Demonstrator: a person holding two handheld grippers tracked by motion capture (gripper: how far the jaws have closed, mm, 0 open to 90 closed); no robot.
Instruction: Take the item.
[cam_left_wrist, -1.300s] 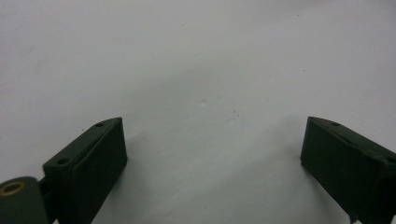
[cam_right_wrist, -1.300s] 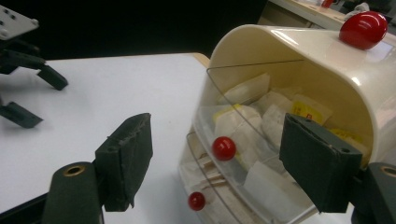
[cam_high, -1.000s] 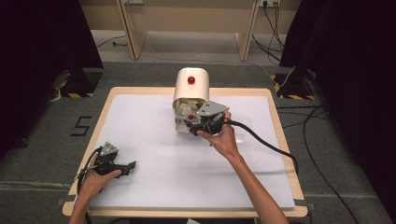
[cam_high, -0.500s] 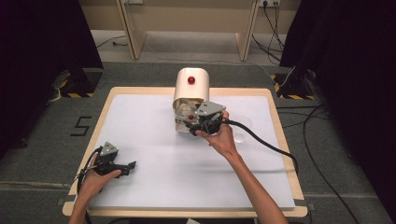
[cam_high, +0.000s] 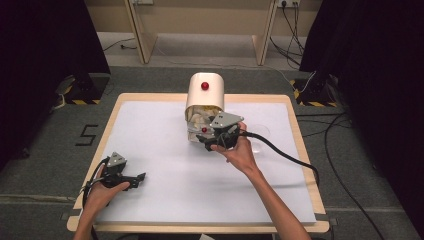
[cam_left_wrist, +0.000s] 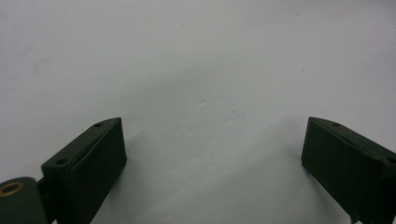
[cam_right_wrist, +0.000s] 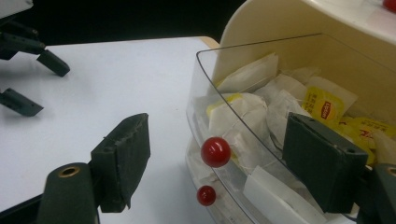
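Right hand-held gripper (cam_high: 212, 142) sits at the front of the tea-bag dispenser (cam_high: 204, 92), just past table centre toward 12 o'clock in the high view. Its jaws stand wide apart, nothing clamped. In the right gripper view one jaw is outside the clear drawer (cam_right_wrist: 243, 140), at 8 o'clock of the frame; the other is over the tea bags (cam_right_wrist: 261, 112) inside, at 4 o'clock. The drawer's curved clear wall runs between them. The red knob (cam_right_wrist: 215, 151) on the drawer front lies in the gap, closer to the left jaw but touching neither. A second, smaller red knob (cam_right_wrist: 206, 195) shows just below it, on a lower drawer. Bags are white paper w/ some yellow tags, piled loose.

Dispenser body is cream, rounded top, another red knob (cam_high: 204, 86) on top, standing at the 12 o'clock edge of the table (cam_high: 150, 130).

Left hand-held gripper (cam_high: 135, 179) rests near the 7 o'clock corner, well apart from the dispenser. Jaws fully spread, empty; the left gripper view shows bare white table surface between them.
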